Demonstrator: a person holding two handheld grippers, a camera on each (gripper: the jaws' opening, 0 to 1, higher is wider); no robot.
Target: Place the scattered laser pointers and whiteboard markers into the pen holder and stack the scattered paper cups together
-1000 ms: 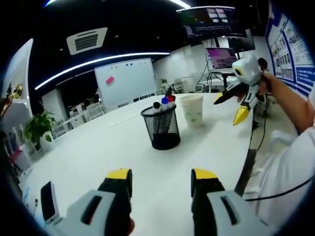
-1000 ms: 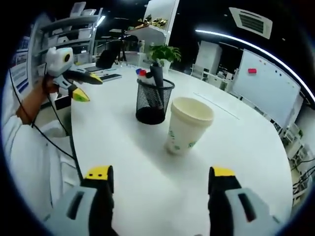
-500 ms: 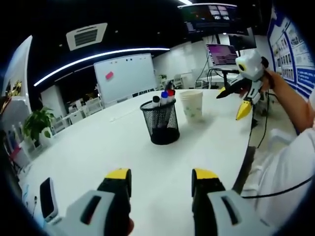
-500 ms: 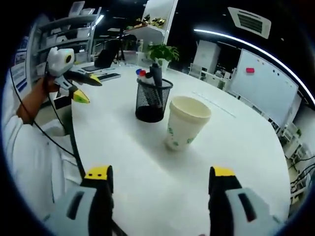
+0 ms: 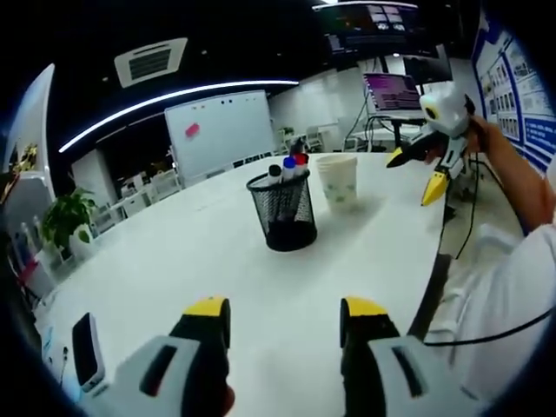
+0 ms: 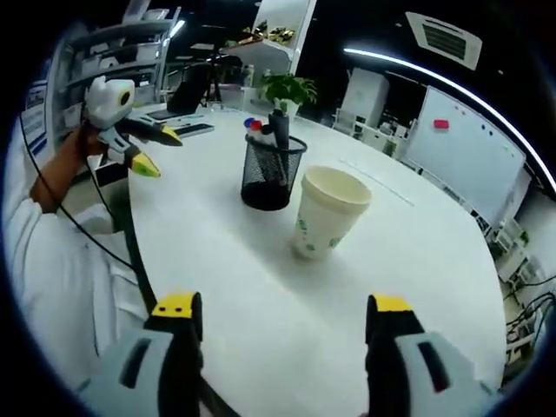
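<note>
My left gripper point(image 5: 282, 317) and right gripper point(image 6: 282, 314) gape empty at bottom centre; mesh pen holder point(image 5: 281, 211) beside stacked paper cups point(image 6: 329, 213) mid-frame.

The right gripper point(image 6: 282, 317) has its yellow-tipped jaws spread wide over the white table point(image 6: 261, 278), with nothing between them. Ahead of the fingers, nearer the right one, a stack of paper cups point(image 6: 328, 211) stands upright. Just beyond it, toward the left finger's side, a black mesh pen holder point(image 6: 272, 172) holds what look like markers point(image 6: 254, 128) with red and blue caps. Far off to the left, a hand holds the left gripper point(image 6: 148, 149) above the table edge, jaws parted.
</note>
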